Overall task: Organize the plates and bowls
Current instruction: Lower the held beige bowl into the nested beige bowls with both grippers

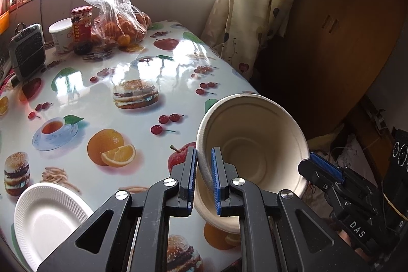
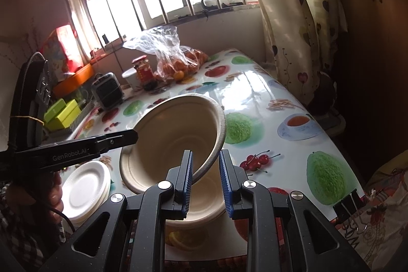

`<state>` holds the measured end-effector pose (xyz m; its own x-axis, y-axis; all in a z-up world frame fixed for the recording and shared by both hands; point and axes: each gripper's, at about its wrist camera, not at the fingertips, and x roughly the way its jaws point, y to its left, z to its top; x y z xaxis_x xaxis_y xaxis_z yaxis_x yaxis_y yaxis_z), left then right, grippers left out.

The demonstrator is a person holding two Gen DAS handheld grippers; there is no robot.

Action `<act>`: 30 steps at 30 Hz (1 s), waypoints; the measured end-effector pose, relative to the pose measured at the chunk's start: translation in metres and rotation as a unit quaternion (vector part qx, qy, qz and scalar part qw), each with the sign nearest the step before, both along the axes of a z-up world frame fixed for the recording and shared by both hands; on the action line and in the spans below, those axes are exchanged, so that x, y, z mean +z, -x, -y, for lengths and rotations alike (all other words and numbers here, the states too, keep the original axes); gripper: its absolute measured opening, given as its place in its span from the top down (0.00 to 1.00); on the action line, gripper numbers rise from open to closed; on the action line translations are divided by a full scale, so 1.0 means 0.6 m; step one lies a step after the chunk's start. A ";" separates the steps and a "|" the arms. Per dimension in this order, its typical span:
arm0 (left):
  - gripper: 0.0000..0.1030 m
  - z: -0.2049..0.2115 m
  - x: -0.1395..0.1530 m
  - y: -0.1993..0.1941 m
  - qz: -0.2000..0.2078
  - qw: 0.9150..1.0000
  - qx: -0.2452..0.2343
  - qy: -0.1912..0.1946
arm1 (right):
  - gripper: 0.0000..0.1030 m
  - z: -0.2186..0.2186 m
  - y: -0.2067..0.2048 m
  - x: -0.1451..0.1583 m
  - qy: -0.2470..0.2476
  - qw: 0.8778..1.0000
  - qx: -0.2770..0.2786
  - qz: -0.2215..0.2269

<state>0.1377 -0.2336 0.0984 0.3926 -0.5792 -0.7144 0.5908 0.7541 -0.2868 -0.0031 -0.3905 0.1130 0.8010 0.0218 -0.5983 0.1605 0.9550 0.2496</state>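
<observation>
A beige paper bowl [image 1: 255,144] hangs tilted above the fruit-print table [image 1: 142,63], held from two sides. My left gripper [image 1: 204,152] is shut on the bowl's near rim, with the wall pinched between its blue pads. My right gripper [image 1: 312,161] grips the opposite rim. In the right wrist view the bowl [image 2: 173,134] fills the centre. The right gripper [image 2: 205,154] is shut on its rim there, and the left gripper [image 2: 131,136] clamps the far-left edge. White paper plates [image 1: 48,218] lie on the table's near-left corner, and they show as a small stack [image 2: 85,185].
At the table's far end stand a plastic bag of oranges [image 1: 122,24], a red-lidded jar [image 1: 81,27], a white cup [image 1: 61,35] and a small grey fan heater [image 1: 28,50]. A curtain [image 1: 244,4] hangs past the right edge. A binder clip [image 2: 349,208] sits at the near-right corner.
</observation>
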 end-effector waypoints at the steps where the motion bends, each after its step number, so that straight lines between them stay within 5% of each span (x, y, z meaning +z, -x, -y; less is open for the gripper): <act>1: 0.89 -0.002 -0.001 0.002 -0.001 1.000 0.001 0.000 | 0.79 -0.002 0.002 -0.001 -0.001 1.000 0.001 0.000; 30: 0.89 0.004 -0.048 0.023 -0.027 0.999 -0.007 -0.017 | 0.79 0.002 0.029 -0.048 -0.024 0.999 -0.016 -0.025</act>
<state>0.1241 -0.2359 0.0694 0.3453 -0.5599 -0.7532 0.5865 0.7553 -0.2926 -0.0207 -0.3917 0.0841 0.7709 0.0273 -0.6364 0.2034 0.9363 0.2865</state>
